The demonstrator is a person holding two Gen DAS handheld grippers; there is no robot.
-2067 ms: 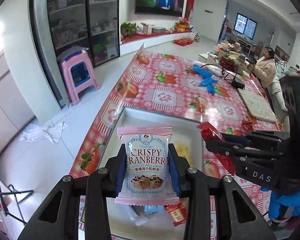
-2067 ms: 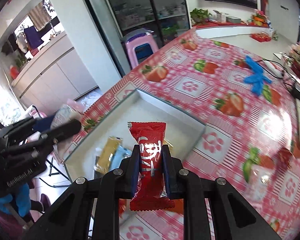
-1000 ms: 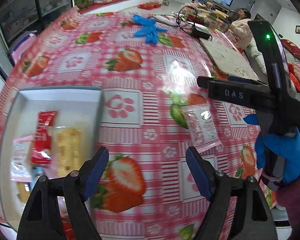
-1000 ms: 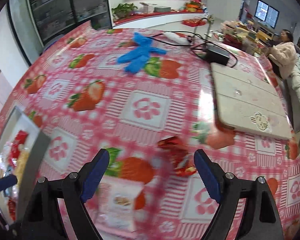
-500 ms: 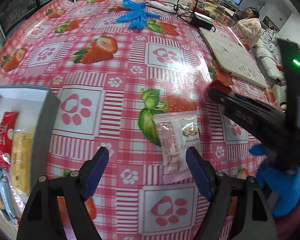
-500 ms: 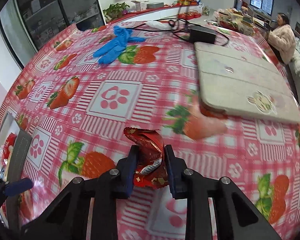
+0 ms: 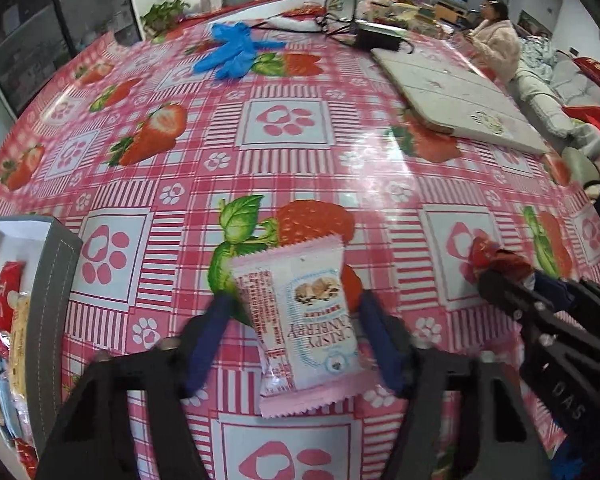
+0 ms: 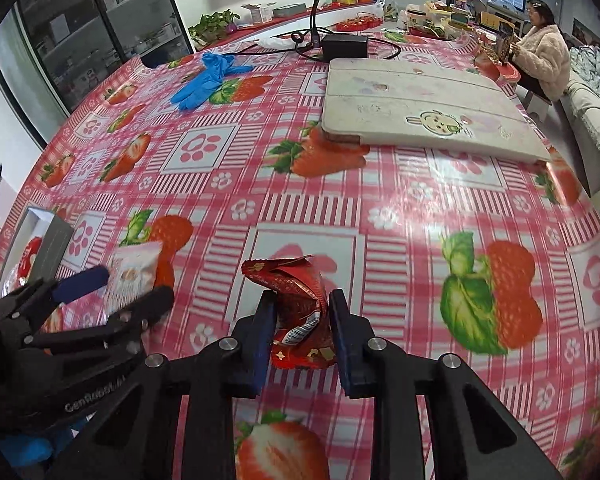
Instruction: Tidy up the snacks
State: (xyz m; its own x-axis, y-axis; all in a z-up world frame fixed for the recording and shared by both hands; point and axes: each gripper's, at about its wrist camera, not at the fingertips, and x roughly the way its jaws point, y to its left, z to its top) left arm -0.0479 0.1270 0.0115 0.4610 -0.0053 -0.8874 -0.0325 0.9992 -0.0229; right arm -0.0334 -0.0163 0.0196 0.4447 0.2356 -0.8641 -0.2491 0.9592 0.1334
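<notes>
The right tool (image 8: pixel 300 330) is clamped on a crumpled red foil snack wrapper (image 8: pixel 296 304) low in the frame's centre, while the left tool (image 7: pixel 296 340), jaws just closing, brackets a pink-and-white Crispy Cranberry packet (image 7: pixel 300 324) on the strawberry-print surface (image 7: pixel 284 120), the grey snack tray (image 7: pixel 56 300) lower left.

pink-and-white foil cranberry nougat packet (image 7: pixel 300 324): flat on tablecloth, near-edge side | crumpled red foil snack wrapper (image 8: pixel 298 312): upright, pinched | grey open-top snack box (image 7: pixel 56 312): left edge, several packets inside
</notes>
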